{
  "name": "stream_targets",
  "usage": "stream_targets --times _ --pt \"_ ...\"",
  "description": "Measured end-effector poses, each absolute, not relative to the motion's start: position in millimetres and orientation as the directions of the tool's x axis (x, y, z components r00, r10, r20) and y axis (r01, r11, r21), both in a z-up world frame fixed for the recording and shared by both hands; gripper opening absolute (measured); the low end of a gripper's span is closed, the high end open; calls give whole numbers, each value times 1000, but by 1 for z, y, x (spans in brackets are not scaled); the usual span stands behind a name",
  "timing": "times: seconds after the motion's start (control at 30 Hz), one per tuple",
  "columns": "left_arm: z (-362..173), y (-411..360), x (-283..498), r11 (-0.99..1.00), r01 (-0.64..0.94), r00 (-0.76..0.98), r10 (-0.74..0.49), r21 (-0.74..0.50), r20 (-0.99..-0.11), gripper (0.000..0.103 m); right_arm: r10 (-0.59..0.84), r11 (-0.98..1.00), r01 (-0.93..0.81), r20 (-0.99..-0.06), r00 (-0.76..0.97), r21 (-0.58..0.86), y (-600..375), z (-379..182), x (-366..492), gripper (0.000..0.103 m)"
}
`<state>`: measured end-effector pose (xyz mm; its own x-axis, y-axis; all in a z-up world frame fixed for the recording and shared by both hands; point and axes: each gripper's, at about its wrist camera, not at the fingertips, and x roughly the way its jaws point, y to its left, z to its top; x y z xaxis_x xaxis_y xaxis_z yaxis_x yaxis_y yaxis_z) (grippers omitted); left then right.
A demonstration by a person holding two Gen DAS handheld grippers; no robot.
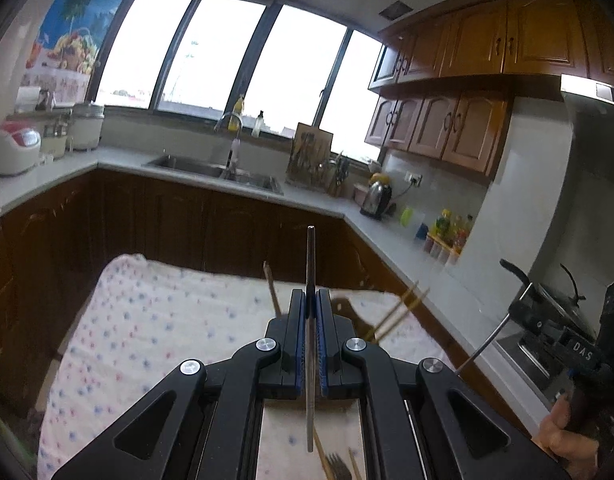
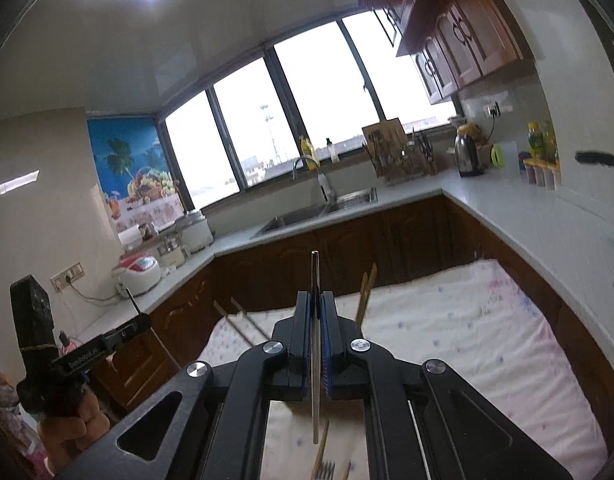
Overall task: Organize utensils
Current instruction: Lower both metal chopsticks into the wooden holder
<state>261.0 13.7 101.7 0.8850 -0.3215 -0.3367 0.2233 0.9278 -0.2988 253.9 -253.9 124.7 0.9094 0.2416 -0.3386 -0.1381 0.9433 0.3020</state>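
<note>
My left gripper is shut on a thin metal chopstick that stands upright between the pads, above the table. My right gripper is shut on a second metal chopstick, also upright. Each gripper shows in the other's view, the right one at the right edge and the left one at the lower left. Wooden chopsticks stick up behind the left gripper, and more behind the right. A metal fork lies on the cloth below; it also shows in the right wrist view.
A table with a white dotted cloth lies under both grippers. Brown cabinets and a grey counter ring the room, with a sink, rice cookers, a kettle and a stove with a pan at right.
</note>
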Motion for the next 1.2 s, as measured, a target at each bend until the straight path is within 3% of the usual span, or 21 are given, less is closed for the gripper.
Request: stream_targets --times 0.27,0.47,0.83,1.2 --pt "108 0 297 939 210 928 -279 -273 -246 3 207 958 -139 -267 941 251 -249 147 288 5" --pt "84 -14 330 945 191 944 -251 -267 -214 3 174 974 -127 -261 950 187 -237 132 311 5" --pt "9 -29 352 941 156 930 -242 -299 -276 3 173 967 -85 -372 912 240 -242 56 334 5" --pt "-3 -28 365 951 195 886 -276 -241 -373 4 195 960 -74 -458 867 269 -244 33 340 5"
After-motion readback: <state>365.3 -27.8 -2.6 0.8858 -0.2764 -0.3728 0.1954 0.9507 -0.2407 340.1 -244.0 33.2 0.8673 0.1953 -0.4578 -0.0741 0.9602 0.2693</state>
